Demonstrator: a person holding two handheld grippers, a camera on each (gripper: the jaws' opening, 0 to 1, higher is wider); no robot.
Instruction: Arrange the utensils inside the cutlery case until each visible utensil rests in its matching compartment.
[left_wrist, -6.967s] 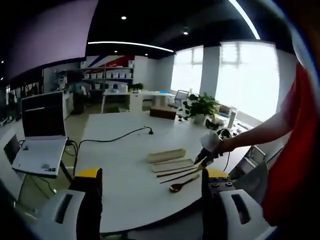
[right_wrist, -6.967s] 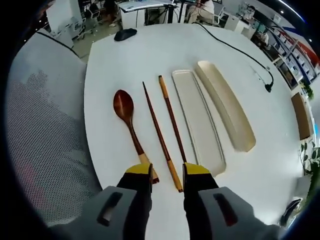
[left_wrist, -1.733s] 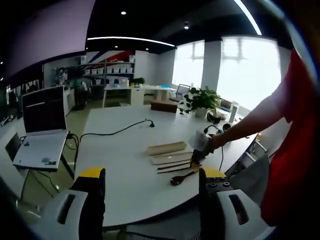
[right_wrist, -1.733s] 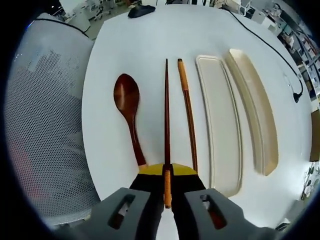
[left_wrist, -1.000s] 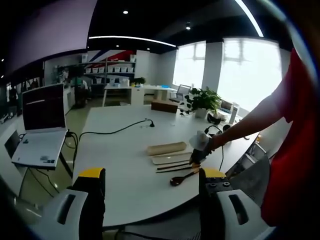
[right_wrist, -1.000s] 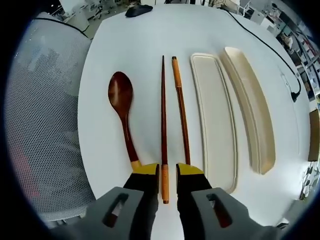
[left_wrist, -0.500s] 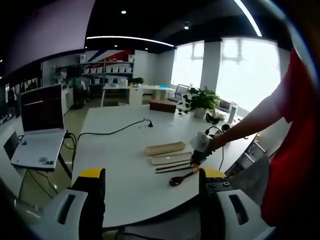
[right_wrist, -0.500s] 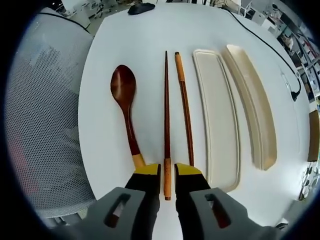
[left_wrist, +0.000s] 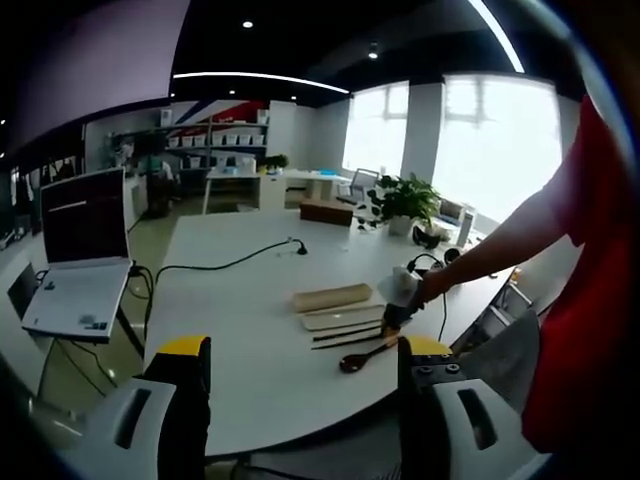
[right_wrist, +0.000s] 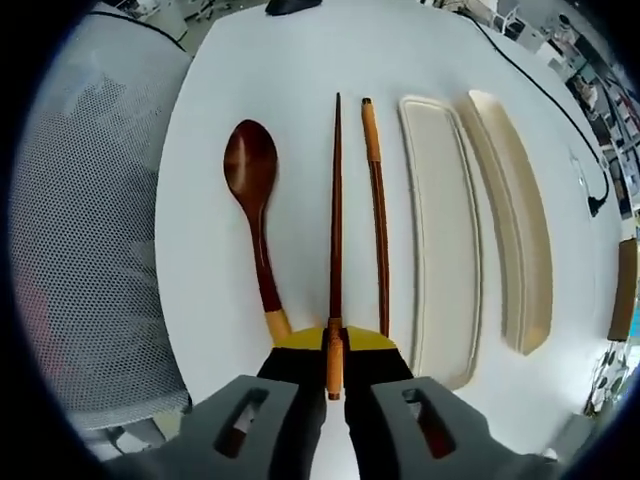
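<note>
The right tool (right_wrist: 334, 352) is clamped on the pale end of one chopstick (right_wrist: 336, 210), near the bench (right_wrist: 290, 80) edge between the spoon (right_wrist: 252, 190) and the second chopstick (right_wrist: 377, 200). The cutlery case (right_wrist: 440, 230) lies just past them. The left tool (left_wrist: 300, 350) hangs apart, clear of the bench.

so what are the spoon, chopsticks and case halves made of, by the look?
Spoon: likely lacquered wood, glossy red-brown with a tan handle end. Chopsticks: same look, dark shafts with tan ends. Case halves: matte beige, plastic or a fibre composite; cannot tell.
</note>
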